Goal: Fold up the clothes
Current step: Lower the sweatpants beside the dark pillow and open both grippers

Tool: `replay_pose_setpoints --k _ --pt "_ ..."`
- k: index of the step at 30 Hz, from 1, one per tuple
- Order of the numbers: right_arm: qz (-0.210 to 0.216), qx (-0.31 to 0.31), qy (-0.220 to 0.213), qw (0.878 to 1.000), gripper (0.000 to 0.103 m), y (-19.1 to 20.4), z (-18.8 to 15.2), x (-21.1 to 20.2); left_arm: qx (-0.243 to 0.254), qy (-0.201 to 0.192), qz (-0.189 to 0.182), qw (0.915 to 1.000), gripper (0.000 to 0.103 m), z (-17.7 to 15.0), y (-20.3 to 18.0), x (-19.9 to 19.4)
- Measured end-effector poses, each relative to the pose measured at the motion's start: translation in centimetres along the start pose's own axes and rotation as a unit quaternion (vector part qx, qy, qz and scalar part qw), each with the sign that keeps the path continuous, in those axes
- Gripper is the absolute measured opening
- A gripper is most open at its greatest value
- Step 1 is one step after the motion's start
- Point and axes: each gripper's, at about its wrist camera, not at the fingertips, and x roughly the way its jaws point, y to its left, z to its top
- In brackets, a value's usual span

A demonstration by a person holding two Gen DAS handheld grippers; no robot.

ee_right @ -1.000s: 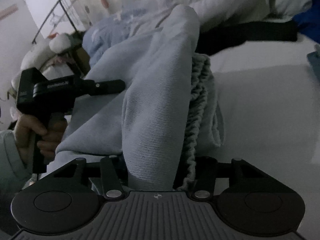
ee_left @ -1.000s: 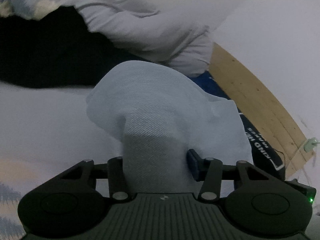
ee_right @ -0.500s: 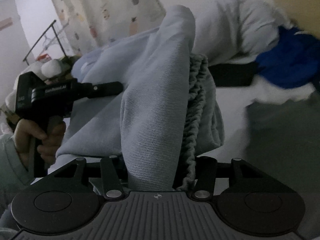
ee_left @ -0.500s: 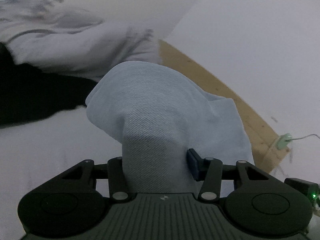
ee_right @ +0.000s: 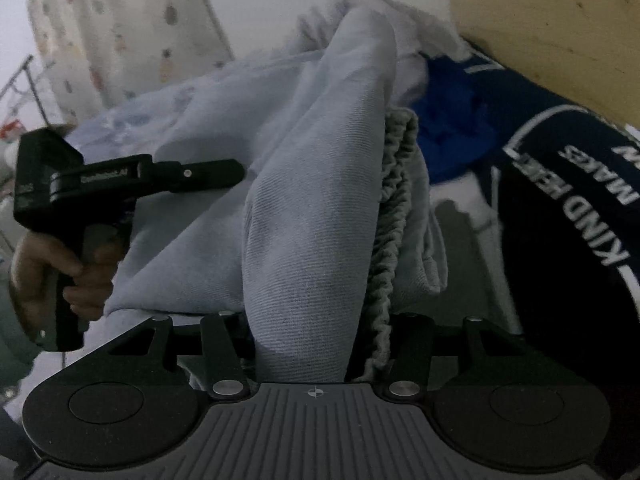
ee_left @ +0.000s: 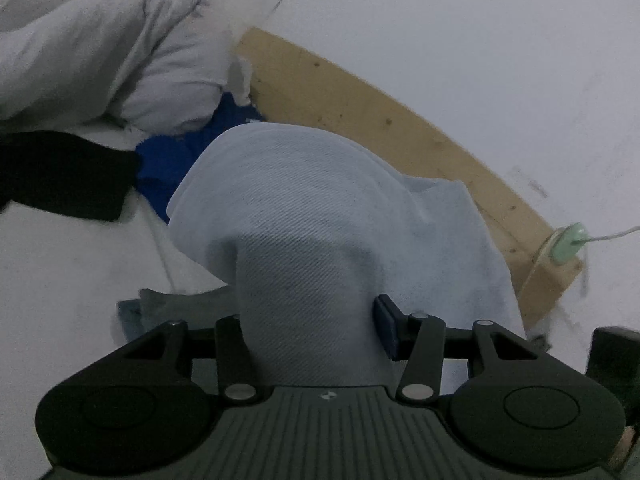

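Between two claws — left claw (ee_left: 312,316), right claw (ee_right: 316,320) — one pale-blue garment (ee_right: 312,208), both clamped tight.

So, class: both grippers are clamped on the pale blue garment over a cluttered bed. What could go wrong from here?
1. The pale blue garment is bunched thick in the left gripper and the right gripper, so the fold may come out uneven.
2. Lowered here, it could land on the navy printed shirt or the blue cloth and snag them.

Dim room: white wall (ee_left: 460,40), wooden headboard (ee_left: 360,108), patterned curtain (ee_right: 120,28) behind white bed (ee_left: 60,260).
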Motion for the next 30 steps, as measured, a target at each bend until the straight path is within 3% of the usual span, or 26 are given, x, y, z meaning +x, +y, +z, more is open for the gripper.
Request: replay_pose_setpoints --k 4,6,8,10,11,13,14,20,25,27,30 --pt "-0.021 0.007 0.032 0.999 0.055 -3.7 -1.1 2.8 -0.018 0.021 0.014 0.9995 0.046 -2.3 2.0 3.9" --pt "-0.023 0.013 0.061 0.998 0.056 -5.5 -2.0 4.5 -0.03 0.054 0.025 0.9977 0.047 -3.9 3.7 5.8" --pt "-0.029 0.004 0.098 0.995 0.06 -6.9 -2.9 6.4 -0.025 0.075 0.031 0.9964 0.054 -5.1 5.3 6.8" --pt "-0.024 0.002 0.11 0.994 0.064 -7.8 -3.4 7.3 -0.015 0.072 0.023 0.997 0.07 -5.5 6.3 6.5" --pt "-0.018 0.008 0.101 0.995 0.066 -8.2 -3.6 7.1 -0.009 0.069 0.024 0.9972 0.08 -5.4 6.5 6.1" --pt "-0.024 0.014 0.076 0.997 0.088 -8.7 -3.9 6.3 0.009 0.064 0.041 0.997 0.099 -5.3 6.6 5.4" --pt "-0.04 0.012 0.059 0.997 0.093 -9.0 -3.9 5.5 0.018 0.062 0.049 0.9967 0.103 -5.2 6.7 5.0" --pt "-0.124 -0.009 -0.001 0.992 0.098 -8.5 -4.2 1.6 0.029 0.029 0.082 0.9958 0.103 -5.4 6.4 -0.1" --pt "-0.22 -0.08 -0.04 0.971 0.103 -3.7 -4.7 -0.9 0.065 -0.002 0.104 0.9924 0.103 -4.7 4.3 -4.8" --pt "-0.229 -0.099 -0.058 0.967 0.103 -1.3 -4.9 -2.5 0.074 -0.02 0.105 0.9915 0.103 -3.8 3.3 -7.0" --pt "-0.208 -0.103 -0.096 0.968 0.103 2.3 -4.8 -5.5 0.085 -0.044 0.12 0.9882 0.103 -3.1 1.8 -11.2"
